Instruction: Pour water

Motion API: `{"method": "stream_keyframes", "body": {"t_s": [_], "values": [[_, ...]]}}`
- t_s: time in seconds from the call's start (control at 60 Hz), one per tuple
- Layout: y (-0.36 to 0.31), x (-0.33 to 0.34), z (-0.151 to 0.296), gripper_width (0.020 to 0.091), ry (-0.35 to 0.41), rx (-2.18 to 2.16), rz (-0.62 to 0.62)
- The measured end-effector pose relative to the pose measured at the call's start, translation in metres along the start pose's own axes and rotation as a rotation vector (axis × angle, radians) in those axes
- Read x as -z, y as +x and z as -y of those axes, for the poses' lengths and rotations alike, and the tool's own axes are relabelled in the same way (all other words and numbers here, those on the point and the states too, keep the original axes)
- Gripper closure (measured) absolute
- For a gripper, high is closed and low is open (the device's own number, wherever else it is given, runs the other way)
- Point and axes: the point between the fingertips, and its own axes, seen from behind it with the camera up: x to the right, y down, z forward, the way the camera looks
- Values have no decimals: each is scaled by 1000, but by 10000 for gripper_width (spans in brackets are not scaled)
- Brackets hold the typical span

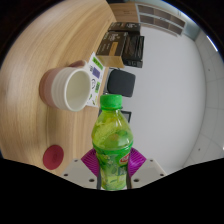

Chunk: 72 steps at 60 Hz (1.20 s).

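A green plastic bottle (pixel 111 140) with a green cap and a red-and-green label stands upright between my fingers. Both purple pads (pixel 90 160) press against its sides, so my gripper (pixel 112 166) is shut on it. The view is tilted. Beyond the bottle and to its left, a white cup (pixel 70 88) lies with its open mouth facing the bottle, on a round wooden table (pixel 40 50). The bottle's lower part is hidden behind my fingers.
A small white card with green print (pixel 96 72) leans beside the cup. A black box (pixel 120 82) sits just past the bottle cap. A red disc (pixel 53 155) lies on the table near my left finger. Dark shelving (pixel 122 45) stands further back.
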Motion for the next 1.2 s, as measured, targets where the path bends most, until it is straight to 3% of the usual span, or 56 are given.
{"method": "stream_keyframes", "body": {"t_s": [0.2,0.417,0.667,0.833,0.95,1.2], "values": [[11,-17,12,767,5,355,-61],[4,-16,7,764,-21,290,-34],[12,17,-8,766,42,-261,40],[22,32,-32,761,86,-685,22],[5,25,-43,761,152,-1019,115],[-29,5,-49,762,252,-1499,168]]}}
